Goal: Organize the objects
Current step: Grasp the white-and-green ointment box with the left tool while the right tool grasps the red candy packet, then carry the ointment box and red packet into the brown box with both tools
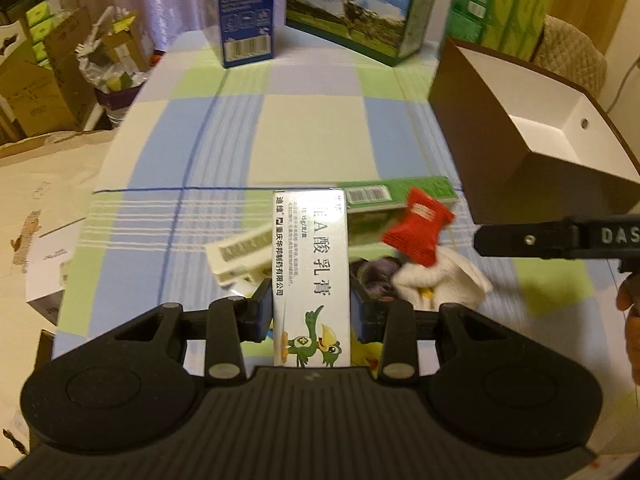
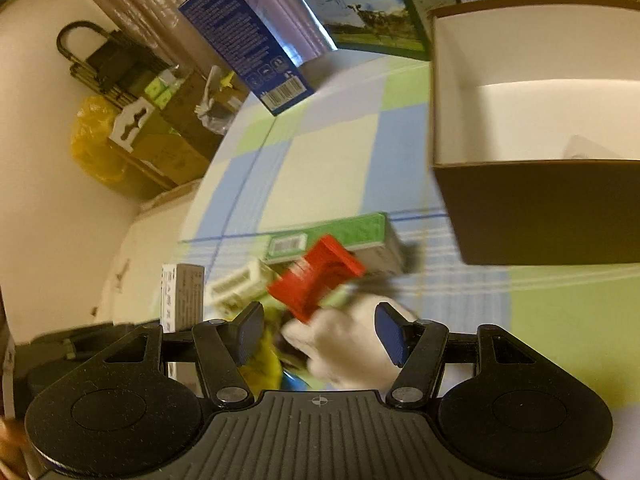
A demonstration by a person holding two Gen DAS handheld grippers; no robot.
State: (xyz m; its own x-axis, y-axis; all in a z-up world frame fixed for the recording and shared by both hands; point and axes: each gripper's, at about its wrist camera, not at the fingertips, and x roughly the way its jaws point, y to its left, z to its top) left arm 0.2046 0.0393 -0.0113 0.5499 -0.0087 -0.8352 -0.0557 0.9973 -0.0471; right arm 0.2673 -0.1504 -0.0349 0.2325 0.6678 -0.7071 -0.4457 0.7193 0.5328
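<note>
Early: bin (image 1: 532, 136) looks empty (interior partly hidden). Left gripper (image 1: 312, 312) jaws clamp carton (image 1: 310, 264); right gripper (image 2: 320, 334) jaws wide over toy (image 2: 352, 352).

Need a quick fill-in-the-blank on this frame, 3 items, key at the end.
1. The left gripper is shut on a white ointment ____, held upright.
2. The candy wrapper lying on the white cloth is ____ in colour.
3. The right gripper has its jaws ____, with the white cloth between them.
4. The brown storage box has a ____ interior.

Missing words: box; red; open; white
</note>
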